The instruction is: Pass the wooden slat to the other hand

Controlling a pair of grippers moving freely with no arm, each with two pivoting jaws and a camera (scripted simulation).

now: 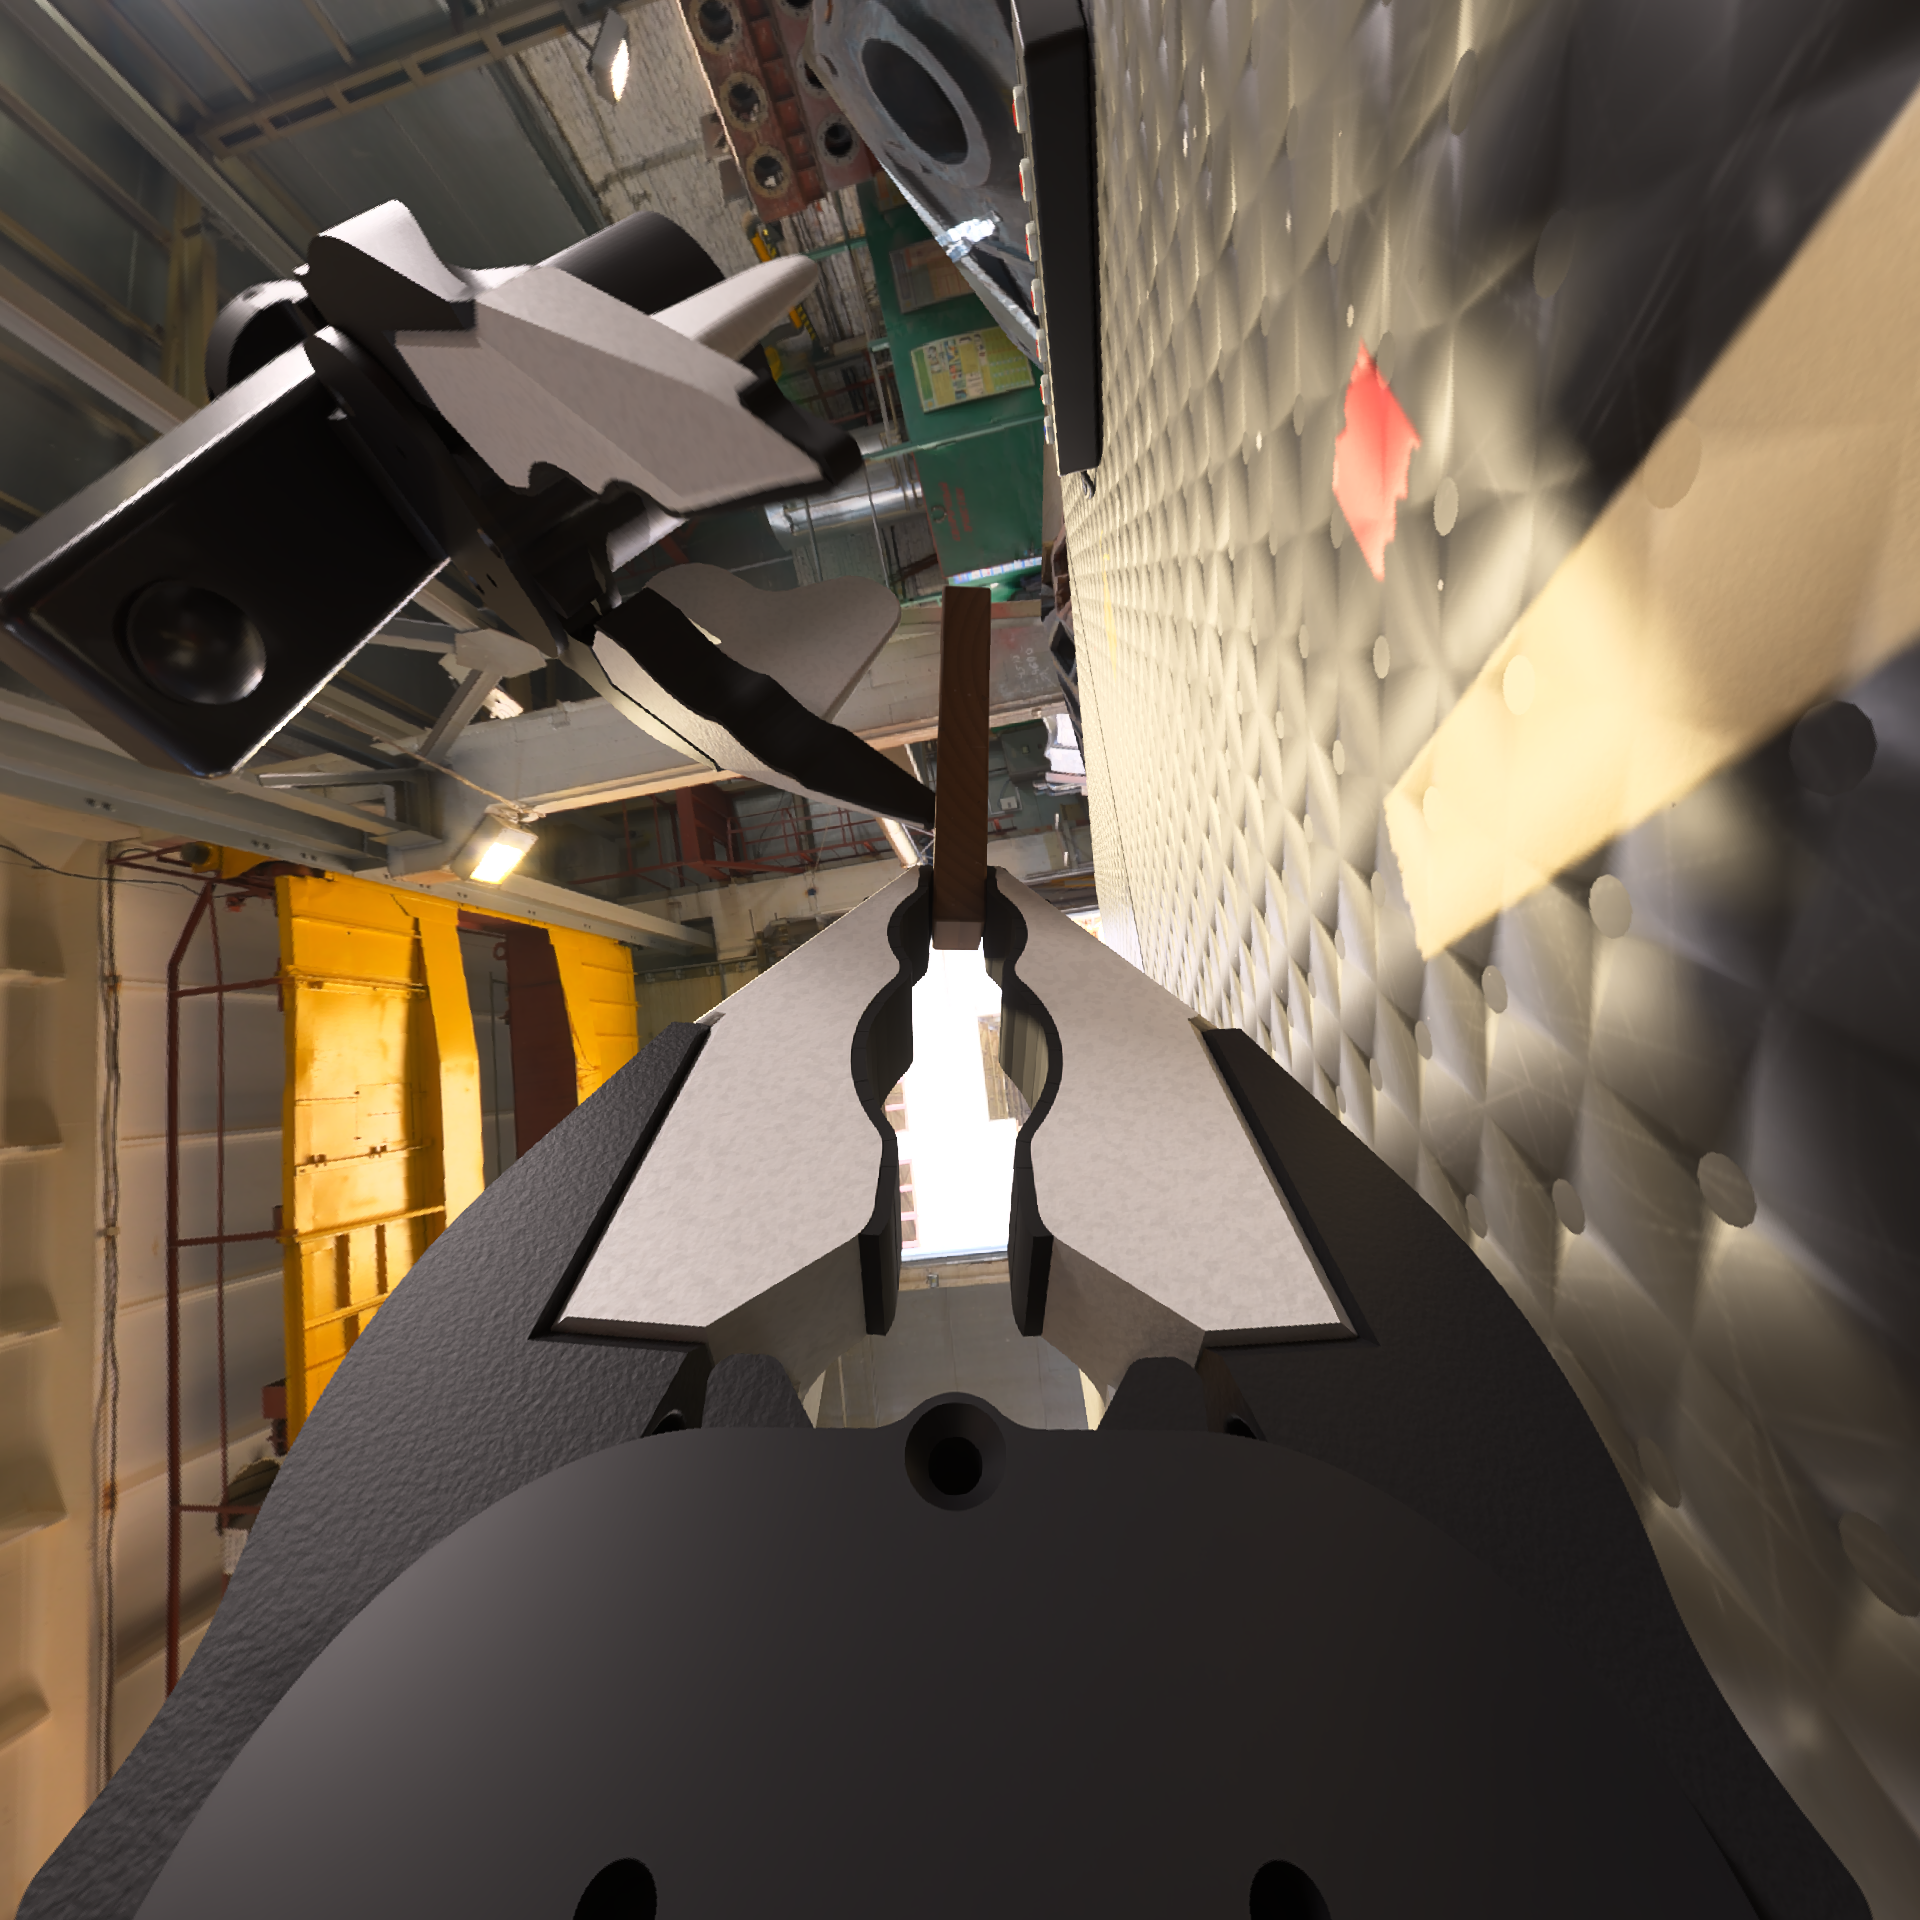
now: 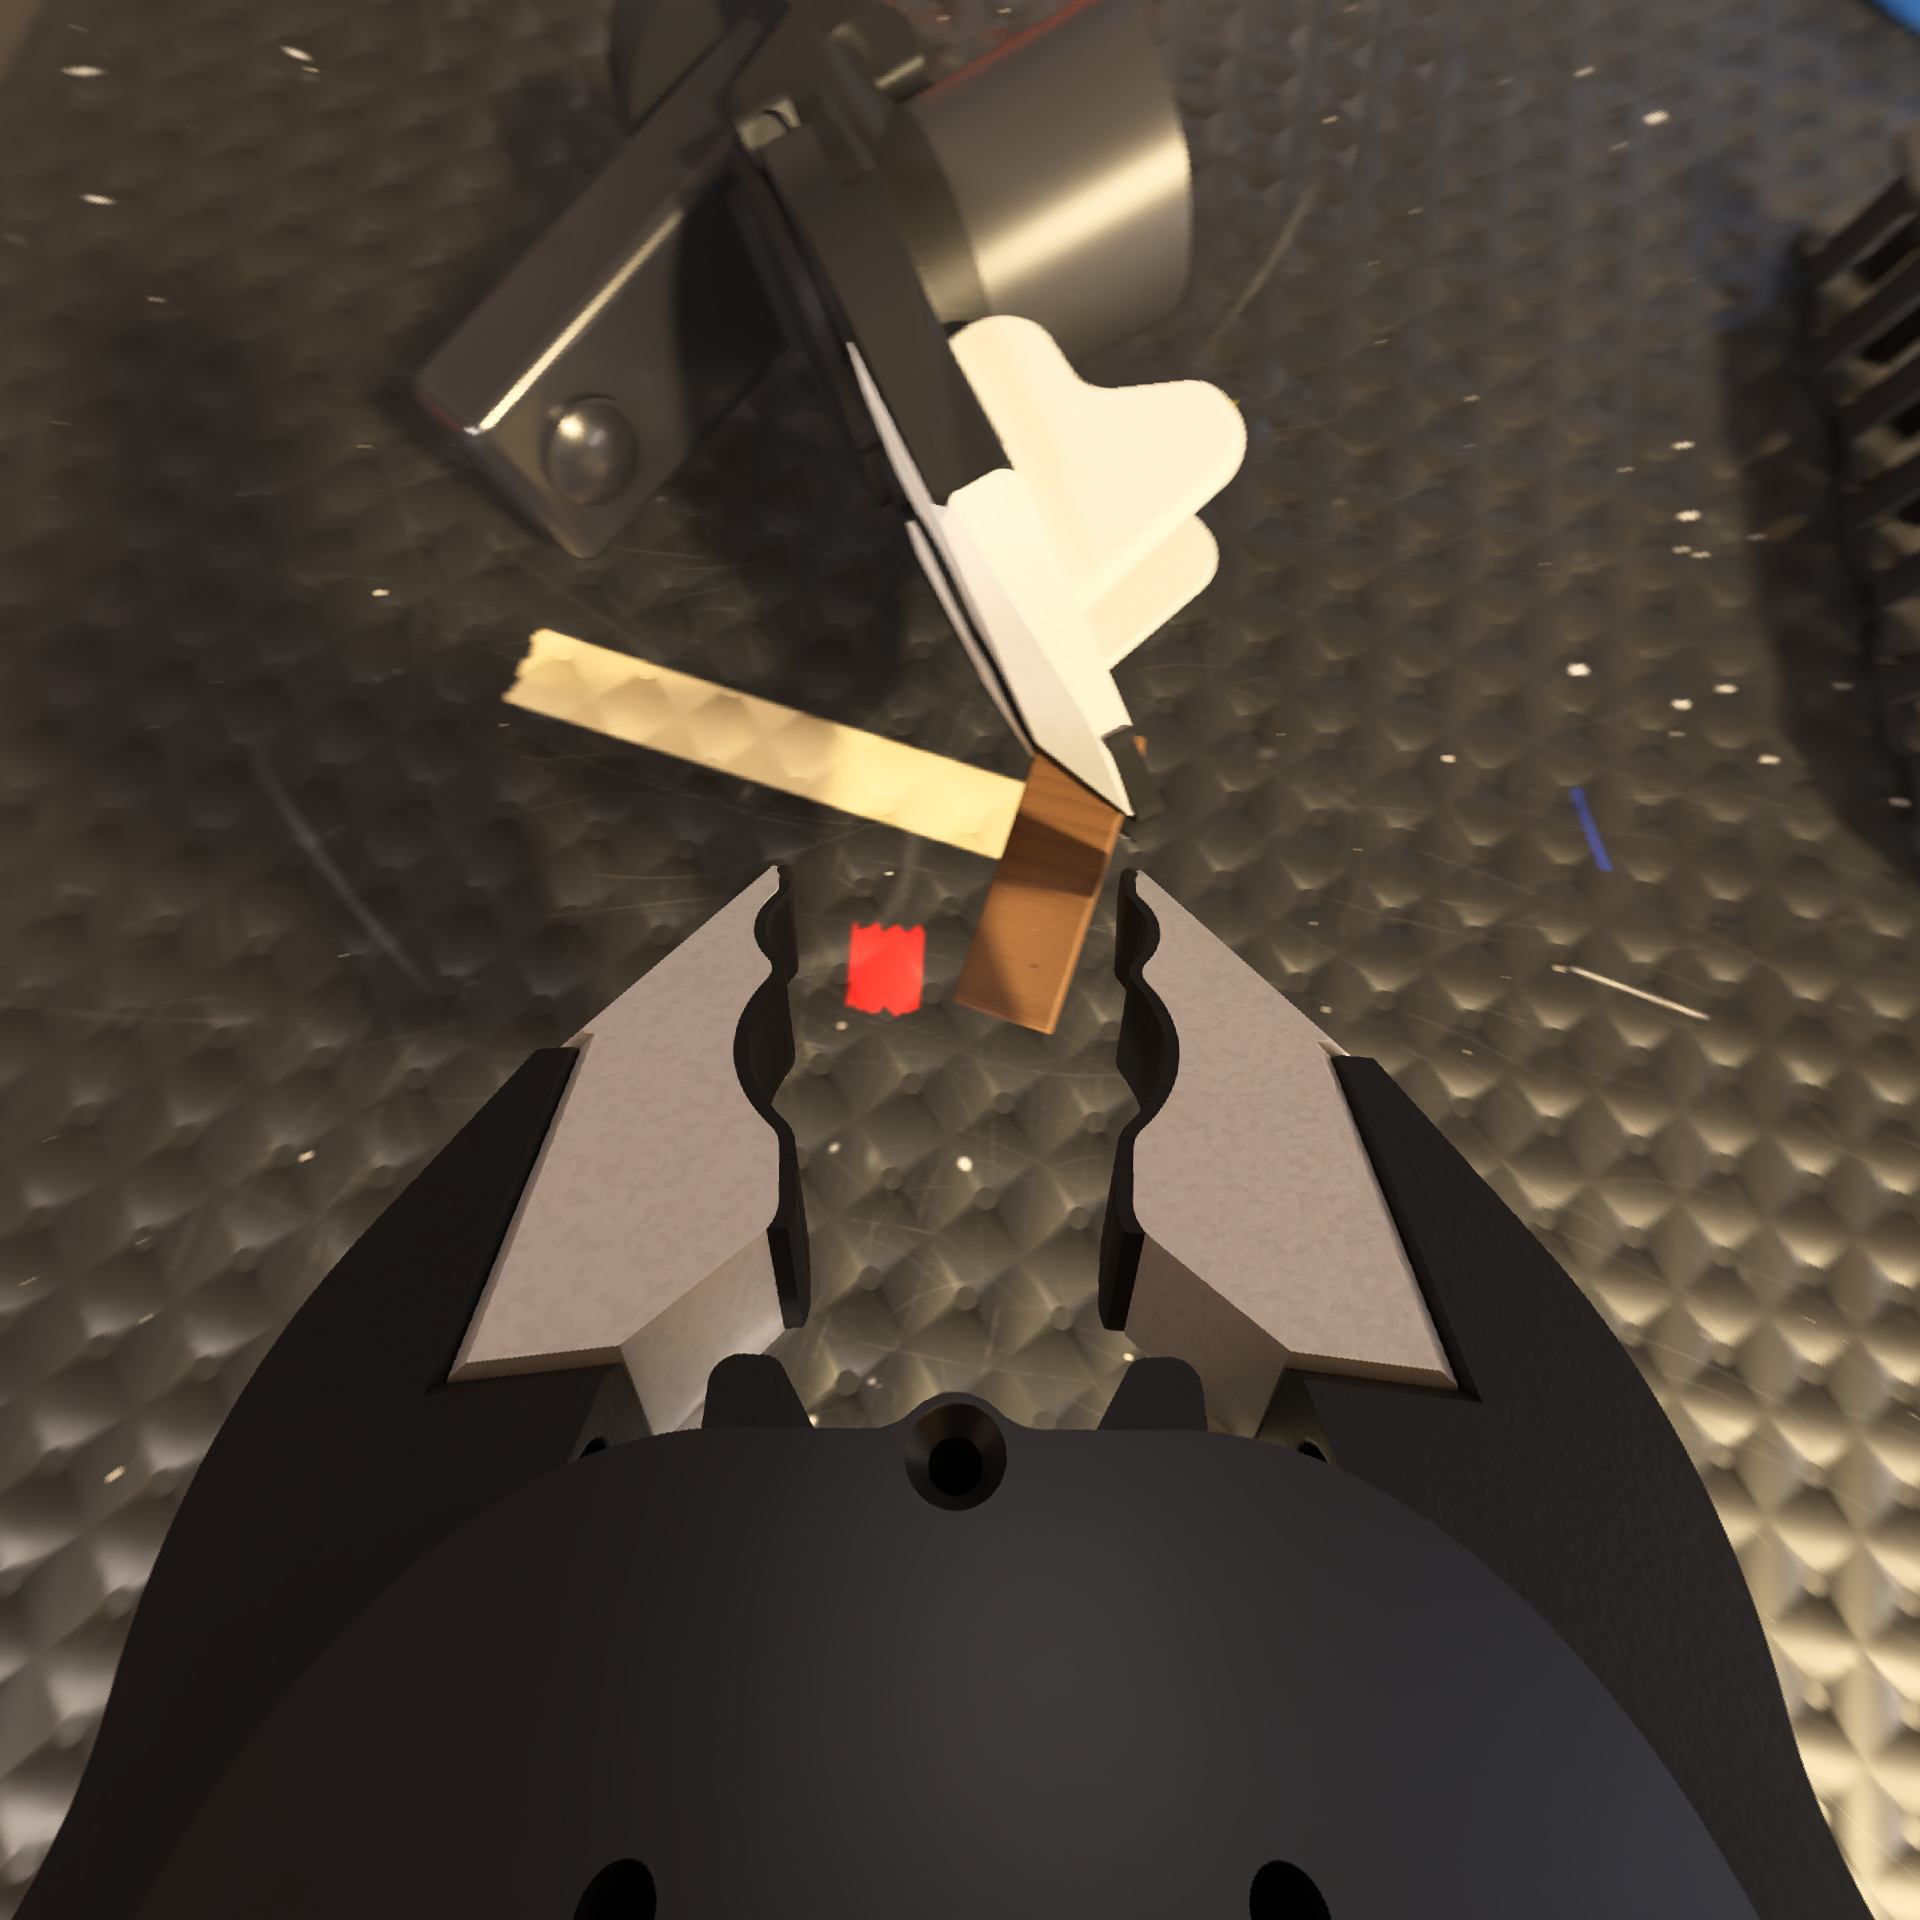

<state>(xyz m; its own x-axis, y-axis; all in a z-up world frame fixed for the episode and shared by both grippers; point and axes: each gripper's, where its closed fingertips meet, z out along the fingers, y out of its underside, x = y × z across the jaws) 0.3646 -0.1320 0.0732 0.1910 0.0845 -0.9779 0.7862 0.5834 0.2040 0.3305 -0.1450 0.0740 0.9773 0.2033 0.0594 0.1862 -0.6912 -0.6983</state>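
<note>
My left gripper (image 1: 957, 896) pinches the wooden slat (image 2: 1039, 914) by one end, my right gripper (image 2: 951, 891) gapes empty around it; releasing early risks dropping it onto the tabletop (image 2: 1455, 1143).

Both grippers look alike: the left gripper (image 1: 957, 894) and right gripper (image 2: 951, 904) have rounded black bodies, pale grey wavy-edged fingers (image 2: 644, 1143) and a central screw hole (image 2: 953, 1463).

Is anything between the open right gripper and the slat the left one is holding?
Nothing visible. The wooden slat, clamped at one end by the left gripper, sticks out free just ahead of the right gripper, whose jaws are open, with only bare table behind it.
</note>
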